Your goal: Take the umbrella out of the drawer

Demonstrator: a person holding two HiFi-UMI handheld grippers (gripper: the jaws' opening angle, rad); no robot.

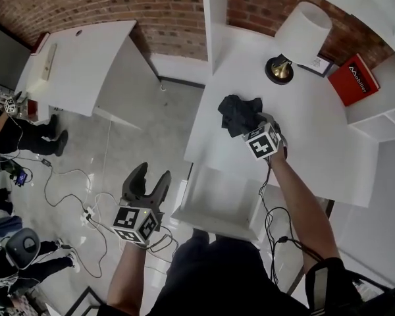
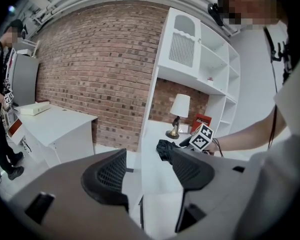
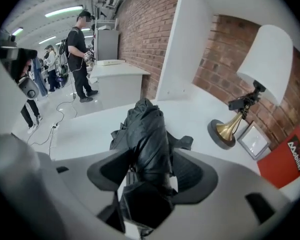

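The black folded umbrella [image 1: 239, 114] lies crumpled on the white cabinet top [image 1: 309, 157], in front of the lamp. My right gripper [image 1: 253, 122] reaches down to it from the near side. In the right gripper view the umbrella [image 3: 147, 129] runs lengthwise between the jaws of the right gripper [image 3: 151, 166], which stand spread on either side of it without clearly pressing. The white drawer [image 1: 214, 224] is pulled out below the top's near edge, and it looks bare inside. My left gripper [image 1: 151, 176] hangs open and empty over the floor, left of the drawer. From the left gripper [image 2: 147, 171] the umbrella [image 2: 165, 149] is seen ahead.
A white-shaded brass lamp [image 1: 296, 38], a small picture frame [image 1: 320, 64] and a red book [image 1: 353, 78] stand behind the umbrella. White shelving rises at the right. A second white desk [image 1: 85, 58] stands at the left. Cables [image 1: 79, 203] trail on the floor; people stand at the far left.
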